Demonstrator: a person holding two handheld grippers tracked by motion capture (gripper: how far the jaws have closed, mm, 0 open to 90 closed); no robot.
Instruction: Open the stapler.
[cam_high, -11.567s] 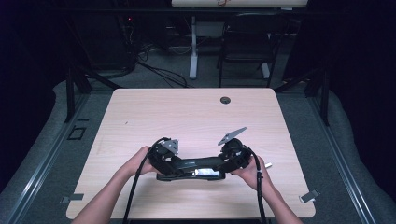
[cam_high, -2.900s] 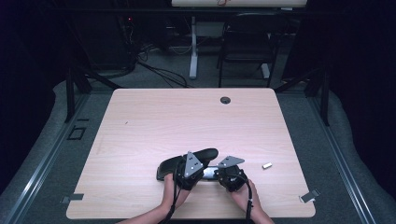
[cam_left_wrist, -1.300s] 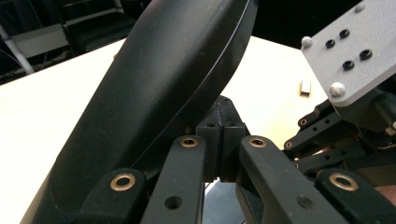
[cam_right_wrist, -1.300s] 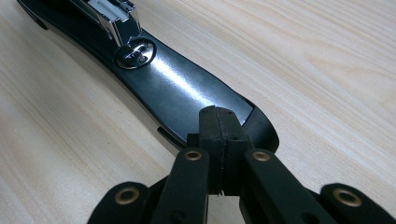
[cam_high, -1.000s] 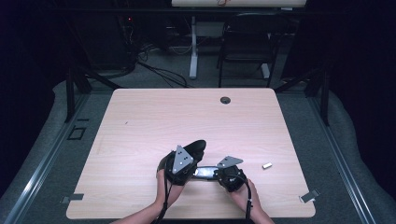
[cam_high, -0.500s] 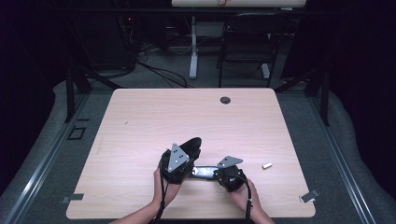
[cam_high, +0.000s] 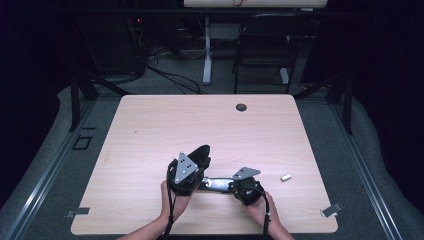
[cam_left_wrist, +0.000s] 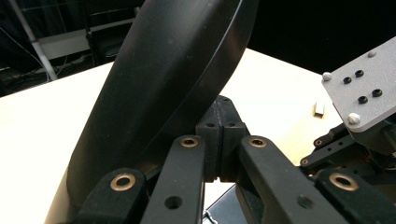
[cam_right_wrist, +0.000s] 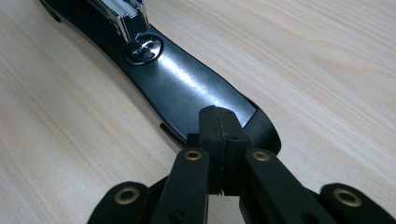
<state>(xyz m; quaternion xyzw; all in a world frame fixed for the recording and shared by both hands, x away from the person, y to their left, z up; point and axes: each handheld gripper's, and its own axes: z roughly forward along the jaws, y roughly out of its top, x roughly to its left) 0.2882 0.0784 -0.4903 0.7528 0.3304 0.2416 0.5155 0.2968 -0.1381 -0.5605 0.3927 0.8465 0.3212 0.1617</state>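
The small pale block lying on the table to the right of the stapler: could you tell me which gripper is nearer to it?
Right. The right gripper sits just left of the small block, on the stapler's base; the left gripper is farther left, at the raised black top.

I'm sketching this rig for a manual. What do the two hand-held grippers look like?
Both are black. The left gripper and right gripper each end in two blocky pads on flat link bars with brass-ringed pivots. Each carries a grey three-cornered plate with dark screw holes on top, and a black cable trails back along the forearm. The forearms are bare, with no sleeves.
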